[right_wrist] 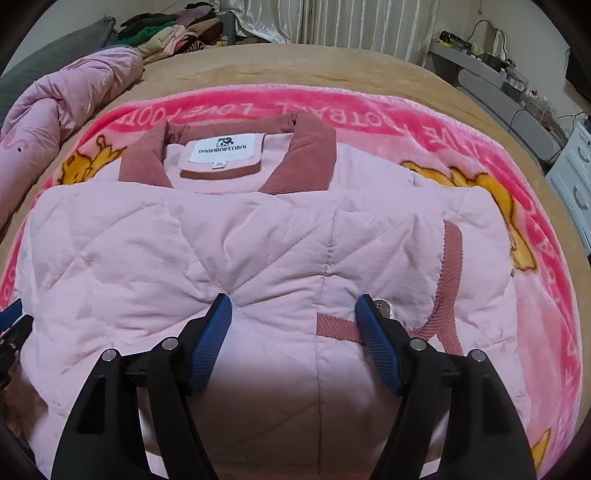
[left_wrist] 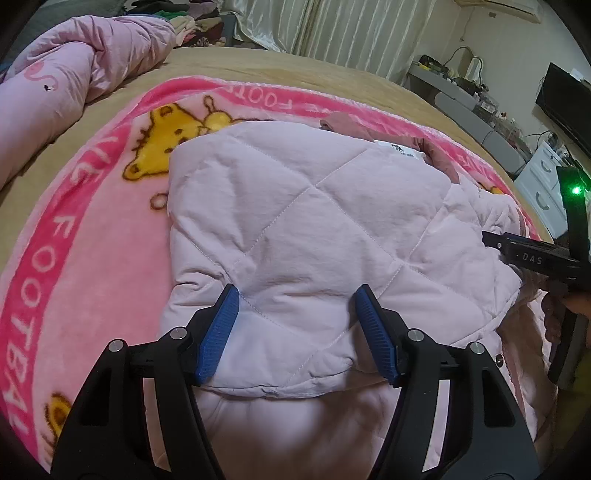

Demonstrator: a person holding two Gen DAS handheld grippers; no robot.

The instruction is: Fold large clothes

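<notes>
A pale pink quilted jacket [left_wrist: 314,221] lies folded on a bright pink cartoon blanket [left_wrist: 92,229] on the bed. In the right wrist view the jacket [right_wrist: 184,251] shows its dusty-rose collar [right_wrist: 314,155] and white label [right_wrist: 221,147] at the far side. My left gripper [left_wrist: 295,306] is open, its blue pads resting on the jacket's near folded edge. My right gripper [right_wrist: 293,314] is open over the jacket's near edge, beside a rose trim strip [right_wrist: 336,326] and a metal snap [right_wrist: 384,308]. The right gripper's body also shows in the left wrist view [left_wrist: 532,254].
A rolled pink duvet [left_wrist: 74,81] lies at the bed's far left. A pile of clothes [right_wrist: 173,29] sits beyond it. The tan bedsheet [right_wrist: 332,70] surrounds the blanket. White drawers [right_wrist: 572,184] and a cluttered desk [left_wrist: 461,88] stand to the right.
</notes>
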